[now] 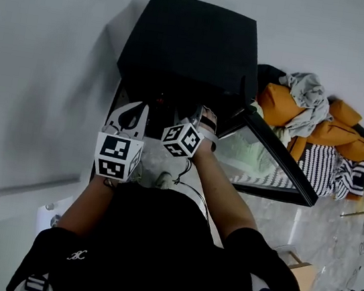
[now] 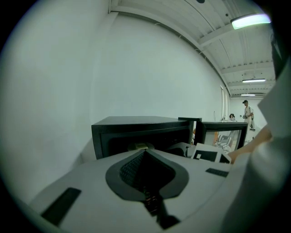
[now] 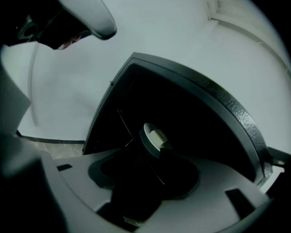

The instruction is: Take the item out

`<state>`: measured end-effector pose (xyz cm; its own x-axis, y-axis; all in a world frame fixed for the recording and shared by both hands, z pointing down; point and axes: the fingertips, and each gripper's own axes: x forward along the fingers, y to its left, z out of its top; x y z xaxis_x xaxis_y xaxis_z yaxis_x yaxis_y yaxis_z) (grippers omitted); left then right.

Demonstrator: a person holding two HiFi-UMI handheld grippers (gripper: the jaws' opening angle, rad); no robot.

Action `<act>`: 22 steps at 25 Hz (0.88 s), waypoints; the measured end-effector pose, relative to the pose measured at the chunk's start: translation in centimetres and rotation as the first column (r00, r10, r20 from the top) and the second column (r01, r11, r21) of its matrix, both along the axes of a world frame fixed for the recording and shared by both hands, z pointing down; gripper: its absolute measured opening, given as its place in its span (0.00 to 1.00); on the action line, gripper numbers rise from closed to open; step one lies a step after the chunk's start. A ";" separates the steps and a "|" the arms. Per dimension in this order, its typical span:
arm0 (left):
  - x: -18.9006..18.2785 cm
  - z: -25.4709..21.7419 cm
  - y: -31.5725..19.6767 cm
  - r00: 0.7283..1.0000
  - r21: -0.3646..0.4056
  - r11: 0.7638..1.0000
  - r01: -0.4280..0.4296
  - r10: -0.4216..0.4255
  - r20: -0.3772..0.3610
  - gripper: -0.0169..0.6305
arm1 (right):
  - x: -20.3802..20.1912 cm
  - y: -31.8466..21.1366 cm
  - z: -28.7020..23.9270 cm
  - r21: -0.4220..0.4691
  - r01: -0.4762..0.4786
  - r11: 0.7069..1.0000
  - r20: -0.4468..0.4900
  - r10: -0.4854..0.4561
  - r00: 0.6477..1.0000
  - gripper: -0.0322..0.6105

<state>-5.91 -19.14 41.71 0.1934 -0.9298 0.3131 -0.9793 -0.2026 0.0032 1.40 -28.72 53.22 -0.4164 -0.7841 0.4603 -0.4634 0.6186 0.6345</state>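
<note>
1. The right gripper (image 3: 151, 157) reaches forward and a little downward into the mouth of the black microwave (image 1: 191, 41). The right forearm (image 1: 223, 196) is stretched out behind it. Its marker cube (image 1: 181, 139) sits just at the near edge of the opening.
2. The right gripper's jaws stand apart and grip nothing. The item (image 3: 153, 135), a dark round thing with a pale rim and a cream-coloured piece on it, lies just beyond their tips.
3. The left gripper (image 1: 131, 110) is held to the left of the right one, outside the microwave. It points at the left part of the front, with the left forearm (image 1: 81, 209) bent close to the body.
4. The left gripper's jaws are drawn together, tips meeting, with nothing between them.
5. The microwave door (image 1: 267, 162) is swung wide open to the right. Its glass pane angles toward the near right, so the mouth is open across its whole width.
6. The white wall (image 1: 40, 52) runs close along the left and far sides of the microwave. On the right, past the door, there is open floor (image 1: 305, 228).
7. The cavity is dark, and the item rests on its floor, well inside the opening. It is the only thing that can be made out in there.
8. A heap of orange cushions and clothes (image 1: 321, 121) lies to the far right, clear of the door.
</note>
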 end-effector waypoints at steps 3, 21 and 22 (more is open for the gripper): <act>-0.7 -0.1 -0.7 1.000 0.006 1.000 -0.019 0.019 0.007 0.04 | 0.3 -1.4 1.9 -0.016 -0.030 0.999 -0.053 0.030 0.998 0.37; -4.4 0.6 -3.1 0.998 -0.004 0.998 -0.057 0.057 -0.007 0.04 | 0.6 -6.0 4.5 0.116 -0.110 0.987 -0.256 0.136 0.957 0.22; -4.4 0.5 -3.2 0.998 -0.003 0.998 -0.060 0.060 -0.009 0.04 | 0.5 -5.9 4.4 0.114 -0.107 0.988 -0.259 0.133 0.957 0.22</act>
<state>-10.33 -22.37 42.21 0.2516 -0.9154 0.3141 -0.9653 -0.2610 0.0125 1.90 -34.63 57.66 -0.1902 -0.8672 0.4601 -0.3377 0.4979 0.7988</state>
